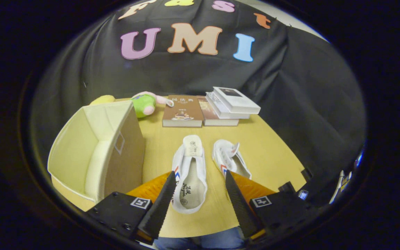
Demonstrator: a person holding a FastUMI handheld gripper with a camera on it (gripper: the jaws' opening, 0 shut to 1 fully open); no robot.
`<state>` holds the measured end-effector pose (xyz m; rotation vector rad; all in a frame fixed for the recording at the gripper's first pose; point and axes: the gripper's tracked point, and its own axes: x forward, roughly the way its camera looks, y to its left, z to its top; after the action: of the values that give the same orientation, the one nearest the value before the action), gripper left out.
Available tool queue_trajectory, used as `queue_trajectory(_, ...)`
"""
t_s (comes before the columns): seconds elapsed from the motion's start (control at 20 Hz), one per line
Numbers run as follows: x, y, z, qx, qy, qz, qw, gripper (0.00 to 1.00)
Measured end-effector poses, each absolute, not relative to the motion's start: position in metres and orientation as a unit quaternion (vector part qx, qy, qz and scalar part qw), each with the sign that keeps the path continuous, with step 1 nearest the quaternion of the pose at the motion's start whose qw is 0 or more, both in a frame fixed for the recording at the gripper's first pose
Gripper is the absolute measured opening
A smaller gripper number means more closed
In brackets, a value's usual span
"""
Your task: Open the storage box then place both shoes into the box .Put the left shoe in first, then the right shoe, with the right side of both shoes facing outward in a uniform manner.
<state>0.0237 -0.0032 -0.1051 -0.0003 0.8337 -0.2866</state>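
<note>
Two white canvas shoes lie on the yellow table (266, 152), heels toward me. The left shoe (190, 173) sits between my fingers, its heel end inside the gap and its toe reaching beyond the tips. The right shoe (230, 158) lies just beyond the right fingertip (228, 175), tilted onto its side. My gripper (200, 175) is open and touches neither shoe. The cream fabric storage box (97, 152) stands to the left of the left finger (167, 187) with its top open and nothing visible inside.
At the far side of the table lie a brown book (182, 111) and a stack of books (229, 104). A green and pink plush toy (146, 104) sits behind the box. A person's blue trousers (200, 241) show below the table's near edge.
</note>
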Motion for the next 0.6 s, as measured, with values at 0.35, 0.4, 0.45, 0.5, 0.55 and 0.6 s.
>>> queue_trajectory(0.35, 0.031, -0.029, -0.159, -0.015, 0.481, -0.146, 0.864, 0.76)
queue_trajectory(0.4, 0.032, -0.03, -0.164, -0.012, 0.486, -0.142, 0.862, 0.74)
queue_trajectory(0.45, 0.036, -0.03, -0.168, -0.008, 0.489, -0.138, 0.861, 0.73)
queue_trajectory(0.5, 0.039, -0.03, -0.173, -0.005, 0.492, -0.135, 0.86, 0.72)
queue_trajectory(0.55, 0.043, -0.029, -0.177, -0.002, 0.496, -0.131, 0.859, 0.71)
queue_trajectory(0.6, 0.045, -0.031, -0.182, -0.003, 0.5, -0.127, 0.856, 0.7)
